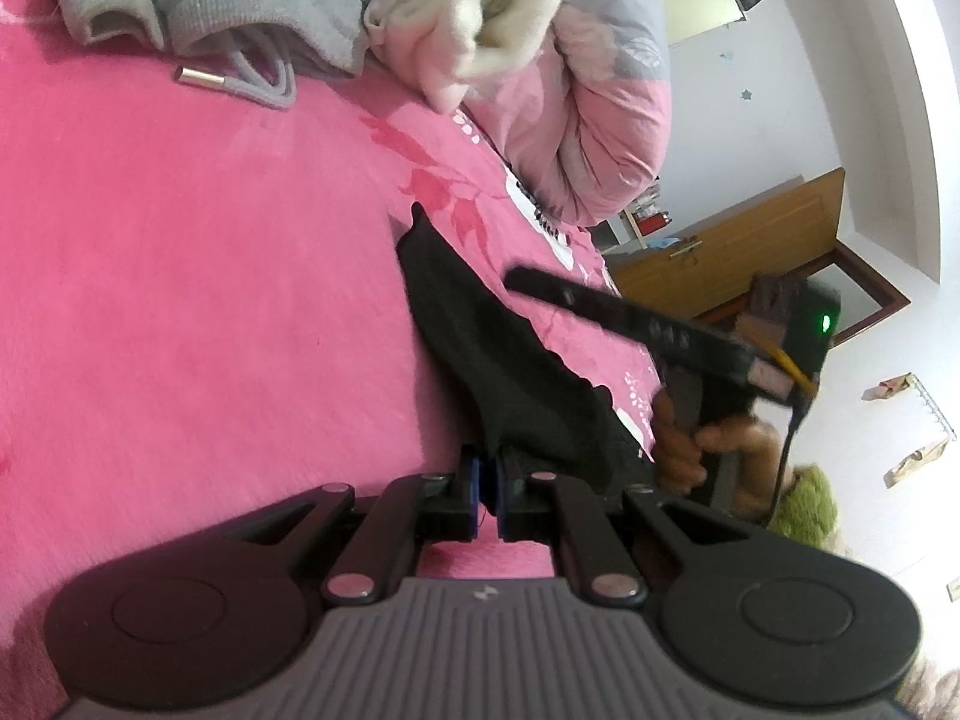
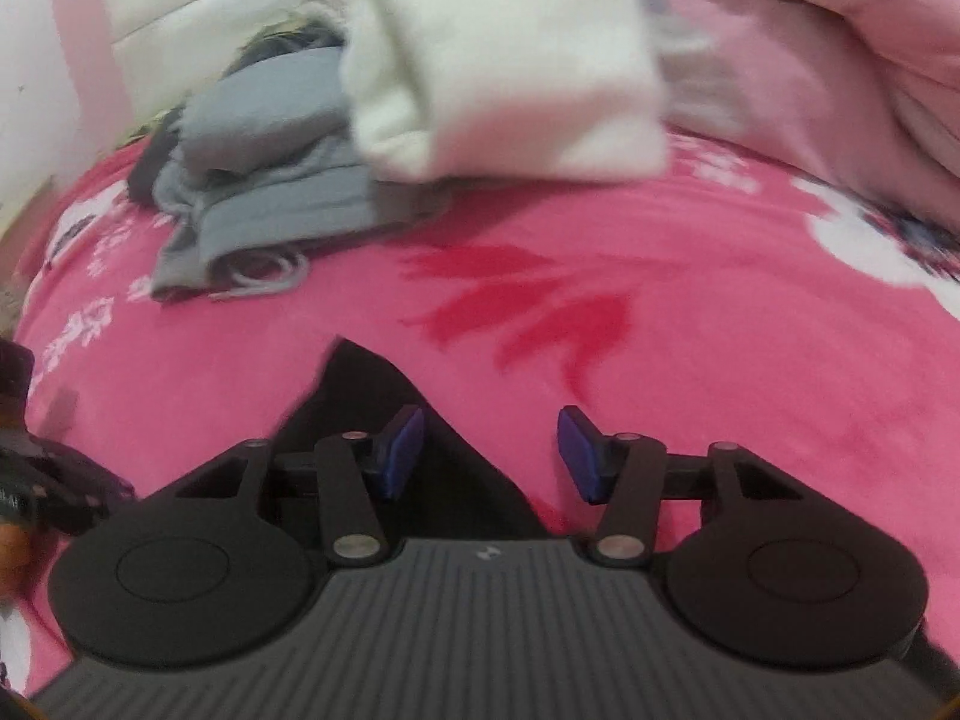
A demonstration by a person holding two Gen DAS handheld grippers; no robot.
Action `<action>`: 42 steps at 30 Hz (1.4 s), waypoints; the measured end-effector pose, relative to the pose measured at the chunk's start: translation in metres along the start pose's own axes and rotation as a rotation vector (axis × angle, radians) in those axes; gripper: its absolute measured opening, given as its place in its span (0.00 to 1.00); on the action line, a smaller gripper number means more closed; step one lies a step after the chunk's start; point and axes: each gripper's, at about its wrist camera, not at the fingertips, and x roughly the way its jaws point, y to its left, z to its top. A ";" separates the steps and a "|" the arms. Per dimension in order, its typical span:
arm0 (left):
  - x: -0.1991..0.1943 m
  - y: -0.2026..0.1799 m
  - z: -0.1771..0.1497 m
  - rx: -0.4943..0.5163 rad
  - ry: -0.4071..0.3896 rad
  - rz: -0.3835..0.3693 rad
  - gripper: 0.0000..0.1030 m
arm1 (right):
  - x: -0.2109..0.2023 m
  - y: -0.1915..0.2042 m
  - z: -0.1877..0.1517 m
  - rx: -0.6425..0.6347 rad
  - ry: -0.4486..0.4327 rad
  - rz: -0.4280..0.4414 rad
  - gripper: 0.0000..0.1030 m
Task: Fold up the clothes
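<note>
On pink bed (image 1: 180, 300): black garment (image 1: 480, 360) unfolded, your left gripper (image 1: 489, 480) clamps its edge; right gripper (image 2: 489, 450) open above it. Grey clothes (image 2: 270, 204), white clothes (image 2: 498, 78) piled behind.

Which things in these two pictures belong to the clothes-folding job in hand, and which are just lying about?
Job in hand:
black garment, pinched by the left gripper
right gripper, open over it

Lying about:
grey hoodie with drawstring
white garment
pink duvet
pink bedcover
wooden door
</note>
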 end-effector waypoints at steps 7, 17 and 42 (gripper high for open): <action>-0.002 0.001 -0.001 0.000 0.003 -0.006 0.06 | 0.032 0.018 0.020 -0.129 0.039 0.004 0.27; -0.003 0.000 -0.003 0.018 -0.007 0.006 0.06 | 0.036 0.020 0.019 -0.053 0.004 0.093 0.24; -0.013 0.026 0.018 -0.090 -0.126 0.011 0.06 | 0.050 0.002 0.018 0.005 -0.240 -0.156 0.07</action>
